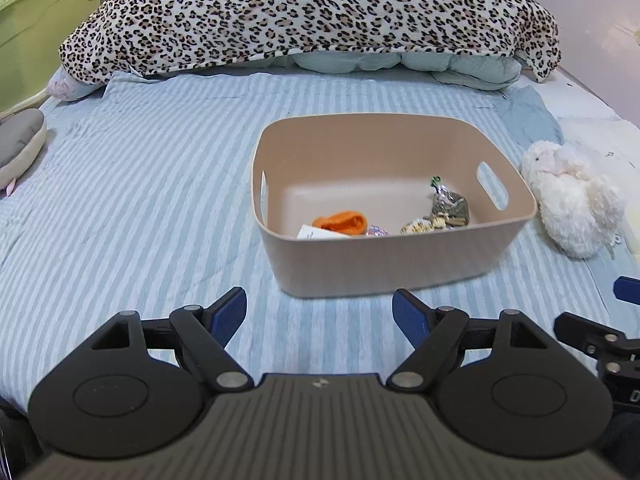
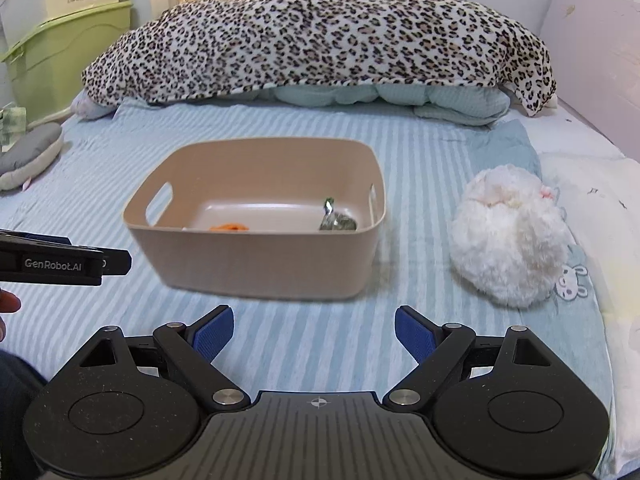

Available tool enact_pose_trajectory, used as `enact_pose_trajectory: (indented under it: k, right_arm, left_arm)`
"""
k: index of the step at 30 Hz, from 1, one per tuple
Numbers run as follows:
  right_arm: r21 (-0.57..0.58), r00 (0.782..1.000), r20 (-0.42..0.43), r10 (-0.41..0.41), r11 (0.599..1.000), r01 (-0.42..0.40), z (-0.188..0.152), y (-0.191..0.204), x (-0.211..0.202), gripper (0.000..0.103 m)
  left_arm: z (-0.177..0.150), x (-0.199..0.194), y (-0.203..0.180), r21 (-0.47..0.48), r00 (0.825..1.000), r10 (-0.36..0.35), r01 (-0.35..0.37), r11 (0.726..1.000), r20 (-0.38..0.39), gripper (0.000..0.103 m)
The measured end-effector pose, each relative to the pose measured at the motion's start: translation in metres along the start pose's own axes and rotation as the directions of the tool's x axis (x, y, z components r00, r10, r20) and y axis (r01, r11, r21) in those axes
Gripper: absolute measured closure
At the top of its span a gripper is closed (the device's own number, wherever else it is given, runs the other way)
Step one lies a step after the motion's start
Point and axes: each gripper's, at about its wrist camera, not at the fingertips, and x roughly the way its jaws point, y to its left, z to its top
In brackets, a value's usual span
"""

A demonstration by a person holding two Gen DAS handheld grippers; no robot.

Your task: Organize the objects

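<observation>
Bin [image 1: 400, 256] at twelve o'clock already collects small bits, mouth up for dropping. Plush [image 2: 508, 236] waits at two o'clock outside it. Left gripper [image 1: 320, 316] and right gripper [image 2: 314, 334] both gape, empty.

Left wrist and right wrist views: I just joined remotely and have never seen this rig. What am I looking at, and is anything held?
No robot arm here: a person holds one pair of tongs in each hand, with a camera on each looking forward along the blue pads. The left tongs and right tongs are both open and hold nothing. Both views face a bed with a striped sheet. On it sits a beige bin with an orange item and small wrapped packets inside. A white plush toy lies just right of the bin. A leopard-print blanket is heaped behind.
</observation>
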Motion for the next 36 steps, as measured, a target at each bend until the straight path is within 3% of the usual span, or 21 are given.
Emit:
enact_pose_trajectory:
  k: [9,14,23,36]
  right_arm:
    - [-0.011,1.000,-0.030,0.006,1.000,-0.006,-0.021,0.009,-0.009,0.014]
    - [-0.005,0.999,-0.043,0.020,1.000,-0.020,-0.030,0.008,-0.016,0.014]
    - [0.004,0.998,-0.052,0.031,1.000,-0.031,-0.040,0.006,-0.028,0.014]
    - [0.029,0.998,-0.042,0.043,0.999,-0.042,-0.045,0.002,-0.042,0.013]
  left_arm:
    - [-0.025,-0.024,0.004,-0.013,0.998,-0.057,0.057,0.998,-0.029,0.022]
    - [-0.038,-0.035,-0.002,0.039,0.999,-0.030,0.030,0.999,-0.019,0.022]
    - [-0.055,-0.044,-0.013,0.076,0.997,-0.063,0.067,0.995,-0.050,0.022]
    - [-0.065,-0.059,-0.013,0.070,0.997,-0.066,0.069,0.995,-0.048,0.022]
